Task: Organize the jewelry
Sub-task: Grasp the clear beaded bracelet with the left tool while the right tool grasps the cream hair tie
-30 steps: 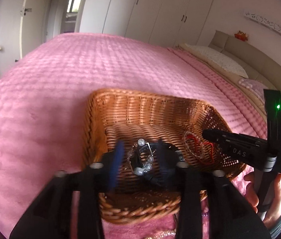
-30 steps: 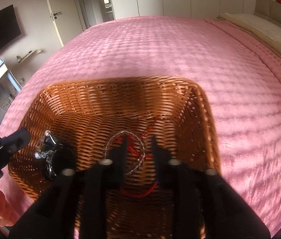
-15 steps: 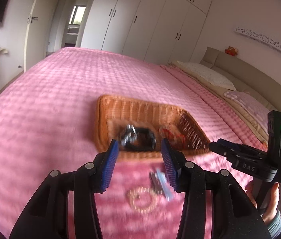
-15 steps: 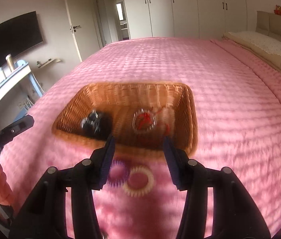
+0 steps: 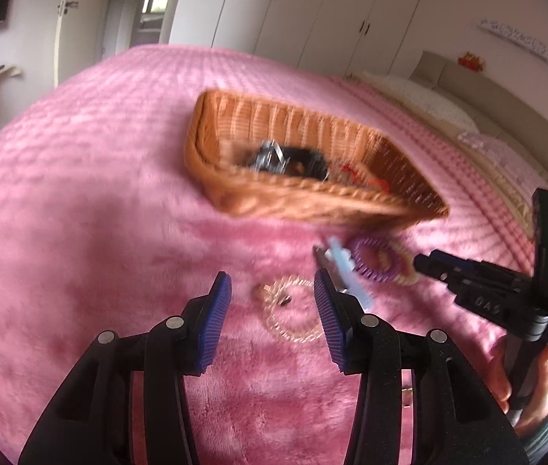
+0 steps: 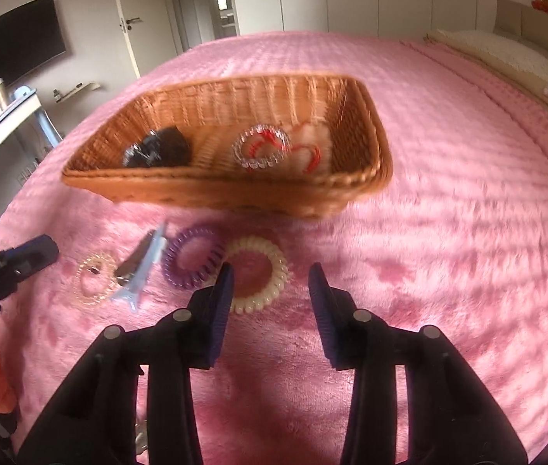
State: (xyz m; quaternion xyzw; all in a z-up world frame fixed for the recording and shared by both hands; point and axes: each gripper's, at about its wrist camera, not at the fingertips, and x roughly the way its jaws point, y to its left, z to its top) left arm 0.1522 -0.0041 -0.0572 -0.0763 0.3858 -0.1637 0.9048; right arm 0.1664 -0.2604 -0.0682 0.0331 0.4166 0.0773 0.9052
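Observation:
A wicker basket [image 6: 204, 190] [image 5: 235, 193] sits on the pink bedspread. Inside it lie a black beaded piece [image 6: 157, 151] [image 5: 289, 159] and a clear-and-red bracelet [image 6: 262, 147]. In front of the basket lie a clear pink spiral ring [image 5: 293, 310] [image 6: 93, 279], a light blue hair clip [image 5: 341, 267] [image 6: 142, 271], a purple spiral ring [image 6: 192, 259] [image 5: 374, 259] and a cream spiral ring [image 6: 256, 275]. My left gripper [image 5: 272, 302] is open and empty over the clear pink ring. My right gripper [image 6: 270, 283] is open and empty just right of the cream ring.
The pink bedspread [image 6: 448, 213] stretches all around. Pillows and a headboard [image 5: 448, 104] lie at the far right. White wardrobes [image 5: 312, 7] line the back wall. A desk and a dark screen [image 6: 14, 62] stand left of the bed.
Both grippers let go of their pieces in the basket, opened and pulled back out of it. They now hover over the loose rings and clip in front of the basket.

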